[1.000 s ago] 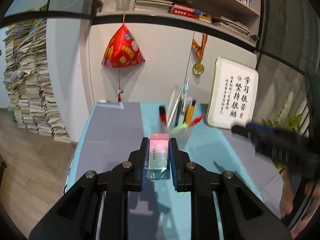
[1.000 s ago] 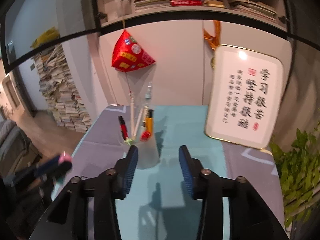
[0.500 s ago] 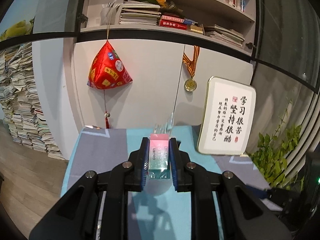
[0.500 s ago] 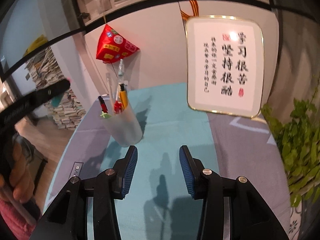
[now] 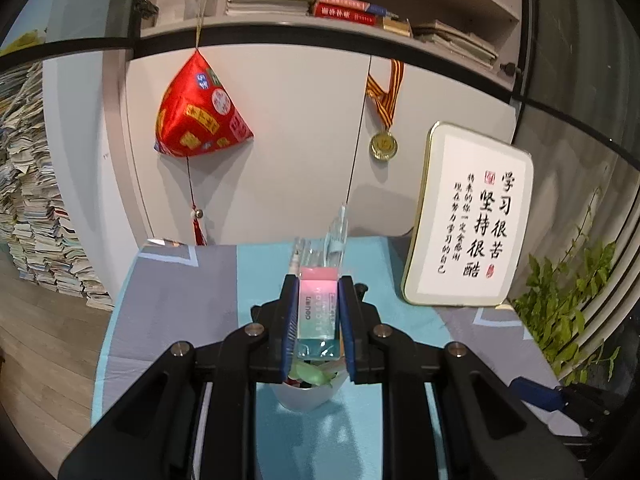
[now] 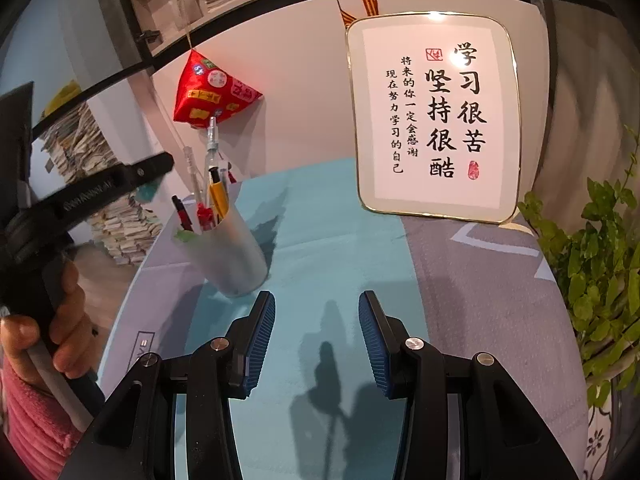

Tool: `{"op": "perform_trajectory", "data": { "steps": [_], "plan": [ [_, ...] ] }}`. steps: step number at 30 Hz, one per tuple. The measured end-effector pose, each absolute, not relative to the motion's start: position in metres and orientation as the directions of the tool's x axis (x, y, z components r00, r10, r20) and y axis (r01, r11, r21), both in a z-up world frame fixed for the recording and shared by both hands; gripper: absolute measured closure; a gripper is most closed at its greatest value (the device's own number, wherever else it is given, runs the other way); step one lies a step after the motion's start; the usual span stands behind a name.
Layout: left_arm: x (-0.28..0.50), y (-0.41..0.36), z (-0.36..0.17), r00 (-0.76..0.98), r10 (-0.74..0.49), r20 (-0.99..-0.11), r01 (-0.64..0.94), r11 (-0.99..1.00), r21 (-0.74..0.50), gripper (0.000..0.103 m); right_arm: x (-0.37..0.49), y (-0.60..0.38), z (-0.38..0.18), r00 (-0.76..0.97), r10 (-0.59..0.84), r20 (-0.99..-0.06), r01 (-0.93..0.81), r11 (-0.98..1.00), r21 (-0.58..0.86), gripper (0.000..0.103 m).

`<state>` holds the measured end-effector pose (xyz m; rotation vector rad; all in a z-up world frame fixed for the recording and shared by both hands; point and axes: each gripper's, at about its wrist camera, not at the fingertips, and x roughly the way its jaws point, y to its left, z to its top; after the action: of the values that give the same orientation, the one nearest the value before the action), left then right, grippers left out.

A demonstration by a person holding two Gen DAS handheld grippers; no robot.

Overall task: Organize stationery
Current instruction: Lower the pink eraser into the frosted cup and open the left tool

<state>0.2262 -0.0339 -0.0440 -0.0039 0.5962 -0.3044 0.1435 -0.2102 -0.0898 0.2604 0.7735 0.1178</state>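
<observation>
My left gripper (image 5: pixel 318 308) is shut on a pink-to-teal eraser (image 5: pixel 317 312) and holds it just above the frosted pen cup (image 5: pixel 308 394), whose rim shows below the fingers. In the right wrist view the same cup (image 6: pixel 230 258) stands on the teal tablecloth at left, holding several pens (image 6: pixel 218 196). The left gripper's black body (image 6: pixel 96 194) reaches toward the cup's top from the left there. My right gripper (image 6: pixel 316 332) is open and empty, low over the cloth to the right of the cup.
A framed calligraphy plaque (image 6: pixel 436 116) leans on the wall at the table's back right. A potted plant (image 6: pixel 600 264) stands off the right edge. A red ornament (image 5: pixel 200 116) and a medal (image 5: pixel 383 145) hang on the wall. The table's left edge (image 5: pixel 108 320) drops to the floor.
My left gripper has carried the eraser forward and over the pen cup, which now sits right under the fingers. The right gripper has drawn back to the right, staying open.
</observation>
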Motion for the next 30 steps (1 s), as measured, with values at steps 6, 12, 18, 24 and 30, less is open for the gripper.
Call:
{"op": "perform_trajectory", "data": {
  "steps": [6,12,18,24,30],
  "plan": [
    [0.234,-0.031,-0.051,0.787,-0.293,-0.544,0.277,0.954,-0.113,0.085,0.147,-0.216,-0.093,0.707,0.196,-0.68,0.007,0.959,0.283,0.059],
    [0.24,-0.033,-0.055,0.786,-0.289,-0.546,0.27,0.956,-0.116,0.085,0.149,-0.217,-0.095,0.702,0.193,-0.686,0.013,0.959,0.283,0.059],
    [0.244,-0.034,-0.061,0.779,-0.285,-0.558,0.272,0.956,-0.108,0.085,0.149,-0.218,-0.096,0.7,0.171,-0.693,0.03,0.963,0.268,0.059],
    [0.246,-0.034,-0.065,0.776,-0.29,-0.56,0.274,0.955,-0.115,0.085,0.15,-0.223,-0.098,0.697,0.166,-0.698,0.047,0.96,0.275,0.059],
    [0.247,-0.036,-0.069,0.777,-0.282,-0.563,0.274,0.956,-0.101,0.085,0.153,-0.223,-0.099,0.694,0.163,-0.701,0.05,0.961,0.274,0.059]
  ]
}}
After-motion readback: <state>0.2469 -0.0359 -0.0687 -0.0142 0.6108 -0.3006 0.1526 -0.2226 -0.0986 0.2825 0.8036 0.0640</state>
